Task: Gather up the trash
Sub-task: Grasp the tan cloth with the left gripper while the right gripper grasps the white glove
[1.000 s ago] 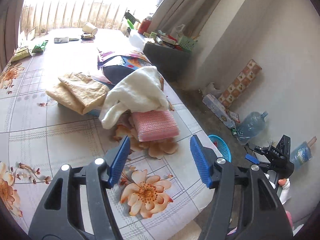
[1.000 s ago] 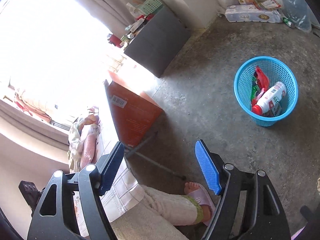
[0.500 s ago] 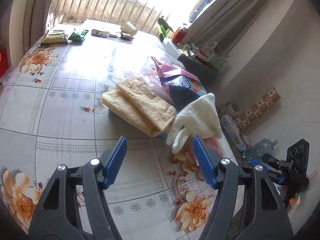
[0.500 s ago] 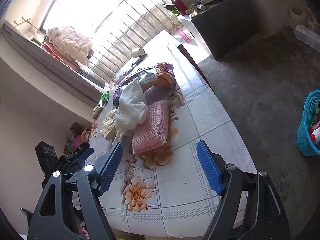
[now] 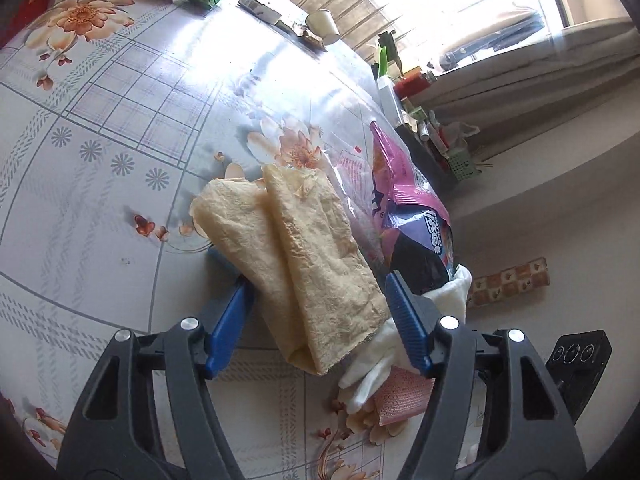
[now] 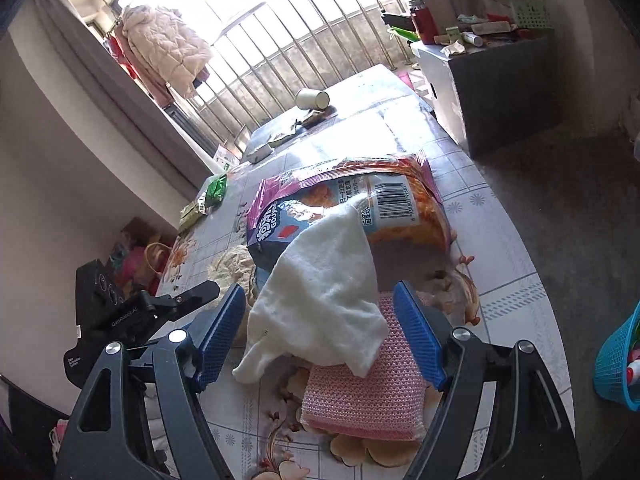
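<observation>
On the flowered table (image 5: 120, 160) lies a heap: a folded tan cloth (image 5: 304, 260), a pink and purple snack bag (image 5: 412, 216), a white cloth (image 5: 400, 348) and a pink knit cloth (image 5: 404, 396). My left gripper (image 5: 318, 320) straddles the near end of the tan cloth, its jaws closing, the pads apart from the cloth. My right gripper (image 6: 320, 334) stands open over the white cloth (image 6: 324, 280) and the pink knit cloth (image 6: 360, 392), with the snack bag (image 6: 360, 208) behind them. The left gripper's black body (image 6: 120, 312) shows at that view's left.
A tipped paper cup (image 6: 312, 98), wrappers and green packets (image 6: 214, 190) lie at the table's far end by the barred window. A blue basket (image 6: 616, 360) holding trash stands on the concrete floor to the right. A dark cabinet (image 6: 500, 92) with clutter stands beyond.
The right gripper swung from the floor and basket up over the table, to above the white cloth. The left gripper moved in from the table's edge until it straddled the tan cloth. Both rolled.
</observation>
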`<control>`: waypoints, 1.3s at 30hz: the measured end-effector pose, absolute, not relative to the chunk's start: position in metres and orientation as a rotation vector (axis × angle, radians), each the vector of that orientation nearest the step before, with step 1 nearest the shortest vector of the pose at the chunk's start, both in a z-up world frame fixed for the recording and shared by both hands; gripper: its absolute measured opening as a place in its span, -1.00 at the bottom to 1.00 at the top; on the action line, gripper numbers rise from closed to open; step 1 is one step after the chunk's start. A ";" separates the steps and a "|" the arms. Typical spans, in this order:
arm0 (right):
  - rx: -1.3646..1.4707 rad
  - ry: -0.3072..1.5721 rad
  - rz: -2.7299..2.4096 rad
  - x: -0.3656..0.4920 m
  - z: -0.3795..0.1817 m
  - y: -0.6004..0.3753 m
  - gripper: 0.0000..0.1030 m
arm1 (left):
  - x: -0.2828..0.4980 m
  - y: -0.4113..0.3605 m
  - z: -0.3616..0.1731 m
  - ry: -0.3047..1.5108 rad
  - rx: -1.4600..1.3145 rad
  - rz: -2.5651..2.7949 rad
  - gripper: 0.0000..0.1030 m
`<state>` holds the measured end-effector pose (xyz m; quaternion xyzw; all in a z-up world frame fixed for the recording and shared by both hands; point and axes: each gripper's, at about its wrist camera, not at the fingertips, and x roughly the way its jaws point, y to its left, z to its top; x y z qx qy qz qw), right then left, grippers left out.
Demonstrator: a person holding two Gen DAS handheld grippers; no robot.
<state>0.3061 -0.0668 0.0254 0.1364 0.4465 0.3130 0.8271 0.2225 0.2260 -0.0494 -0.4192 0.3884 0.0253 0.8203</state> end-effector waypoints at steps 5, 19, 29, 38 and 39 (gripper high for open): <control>0.254 0.964 0.639 0.313 0.014 -0.048 0.44 | 0.223 0.227 -0.059 0.855 -0.857 0.081 -0.36; 0.112 0.918 0.587 0.299 0.015 -0.039 -0.54 | 0.189 0.223 -0.035 0.775 -0.734 0.092 -0.89; 0.159 0.828 0.668 0.267 0.055 -0.049 -0.76 | 0.152 0.212 0.008 0.670 -0.638 0.083 -0.92; 0.271 0.763 0.701 0.238 0.090 -0.083 -0.76 | 0.123 0.195 0.040 0.603 -0.562 0.054 -0.92; 0.285 0.759 0.699 0.235 0.092 -0.088 -0.76 | 0.122 0.193 0.043 0.598 -0.557 0.047 -0.92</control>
